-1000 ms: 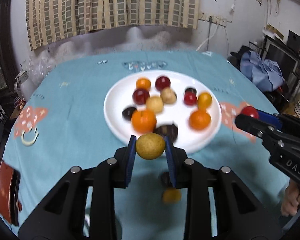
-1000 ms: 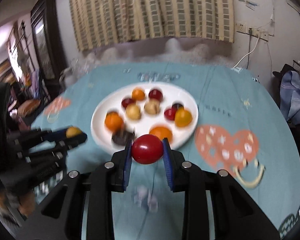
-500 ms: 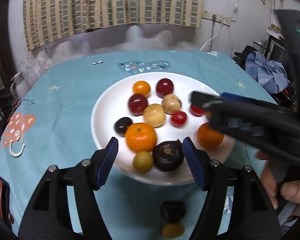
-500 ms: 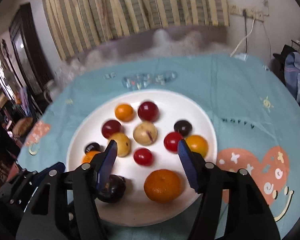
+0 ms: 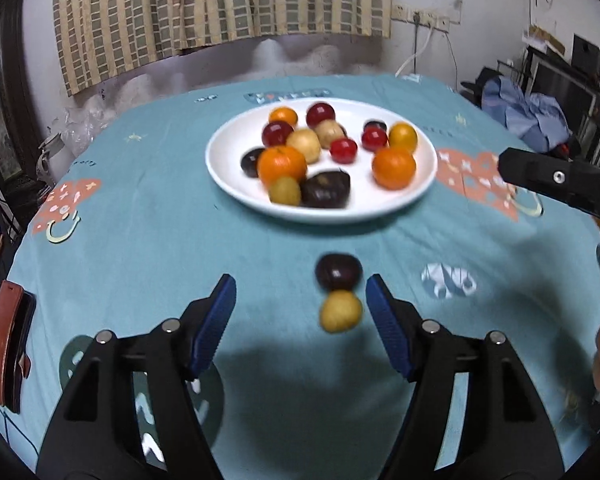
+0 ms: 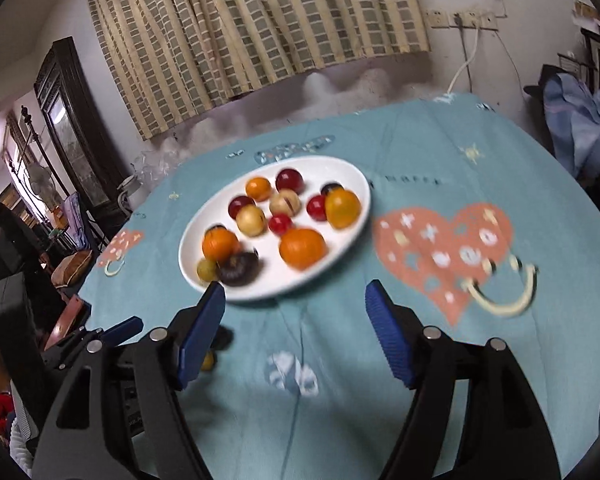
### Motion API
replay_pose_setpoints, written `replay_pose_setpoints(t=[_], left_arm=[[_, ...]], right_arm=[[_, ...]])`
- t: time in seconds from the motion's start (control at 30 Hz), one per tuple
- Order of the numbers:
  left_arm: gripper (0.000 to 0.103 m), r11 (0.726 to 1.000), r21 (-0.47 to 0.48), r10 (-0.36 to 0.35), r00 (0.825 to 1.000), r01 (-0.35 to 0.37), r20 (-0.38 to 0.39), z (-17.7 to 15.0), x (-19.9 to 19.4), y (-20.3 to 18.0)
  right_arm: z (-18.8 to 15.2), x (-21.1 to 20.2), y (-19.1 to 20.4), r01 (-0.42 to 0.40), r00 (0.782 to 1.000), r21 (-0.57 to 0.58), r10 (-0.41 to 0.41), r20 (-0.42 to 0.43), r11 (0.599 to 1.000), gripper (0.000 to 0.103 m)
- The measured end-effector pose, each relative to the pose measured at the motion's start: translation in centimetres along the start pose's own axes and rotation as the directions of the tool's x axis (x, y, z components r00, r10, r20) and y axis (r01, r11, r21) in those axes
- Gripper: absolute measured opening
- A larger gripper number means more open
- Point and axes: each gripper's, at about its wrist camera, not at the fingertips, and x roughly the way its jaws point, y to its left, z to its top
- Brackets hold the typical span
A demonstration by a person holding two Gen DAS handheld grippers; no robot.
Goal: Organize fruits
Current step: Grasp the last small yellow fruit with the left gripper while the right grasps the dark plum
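The table (image 5: 148,240) carried the white plate (image 5: 236,184) near its far edge, heaped with fruit for sorting. Left gripper (image 5: 298,322) and right gripper (image 6: 294,332) gaped wide, empty. A plum (image 5: 338,272) and yellow fruit (image 5: 340,312) waited near the front edge.

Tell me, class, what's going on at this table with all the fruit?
A person is sorting fruit with a hand-held tool in each hand. Most fruits already sit on the white plate. Both the left tool and the right tool are open and empty. Two fruits lie off the plate on the teal tablecloth: a dark plum and a small yellow fruit, both just ahead of the left tool, towards its right finger.
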Motion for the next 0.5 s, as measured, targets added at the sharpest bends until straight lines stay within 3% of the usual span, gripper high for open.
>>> replay_pose_setpoints(t=[0.27,0.43,0.5], left_arm=[[0.068,0.999,0.045,-0.030,0.999,0.032,-0.031,-0.7,1.7,-0.9],[0.055,0.997,0.043,-0.059,0.997,0.062,-0.056,-0.7,2.8,-0.9],[0.044,0.997,0.042,-0.067,0.995,0.070,-0.067,-0.7,3.2,-1.0]], right_arm=[[-0.9,1.4,0.2,0.015,0.998,-0.030,-0.017,-0.054,0.999,0.073],[-0.9,1.7,0.2,0.015,0.998,-0.035,-0.017,-0.058,0.999,0.073],[-0.9,1.7,0.3,0.016,0.998,-0.040,-0.018,-0.056,0.999,0.073]])
